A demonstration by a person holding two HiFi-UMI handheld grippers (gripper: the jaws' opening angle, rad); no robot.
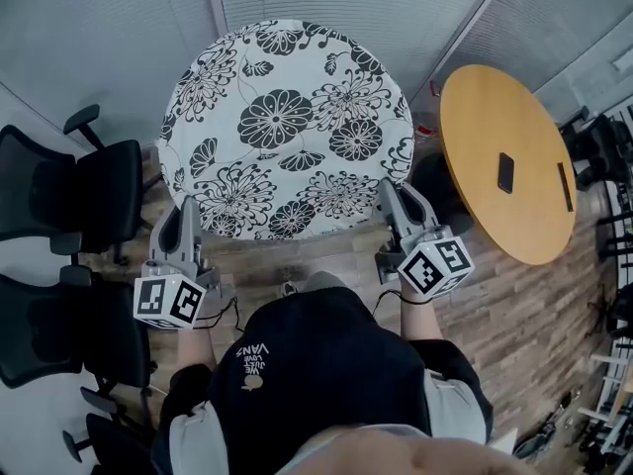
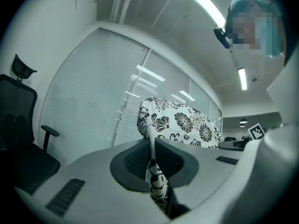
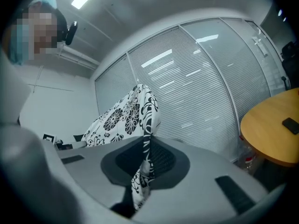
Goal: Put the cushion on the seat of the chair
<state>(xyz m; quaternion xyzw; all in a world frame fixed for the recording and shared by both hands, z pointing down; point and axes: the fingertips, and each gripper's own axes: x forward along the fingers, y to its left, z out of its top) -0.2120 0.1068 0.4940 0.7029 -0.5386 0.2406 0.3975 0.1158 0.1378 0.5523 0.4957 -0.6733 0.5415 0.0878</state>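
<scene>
Both the left gripper (image 1: pixel 188 216) and right gripper (image 1: pixel 394 201) have jaws clamped on the near edge of the floral cushion (image 1: pixel 287 127). I hold it up, clear of the office chairs (image 1: pixel 99 191). Such thin fabric pinches could slip and drop it.

Left gripper (image 2: pixel 152 148) jaws pinched tight on the edge of the black-and-white floral cushion (image 2: pixel 184 120), which rises beyond the pads, black office chair (image 2: pixel 21 143) at left, closed window blinds (image 2: pixel 93 97) behind, ceiling light (image 2: pixel 205 6) overhead.
</scene>
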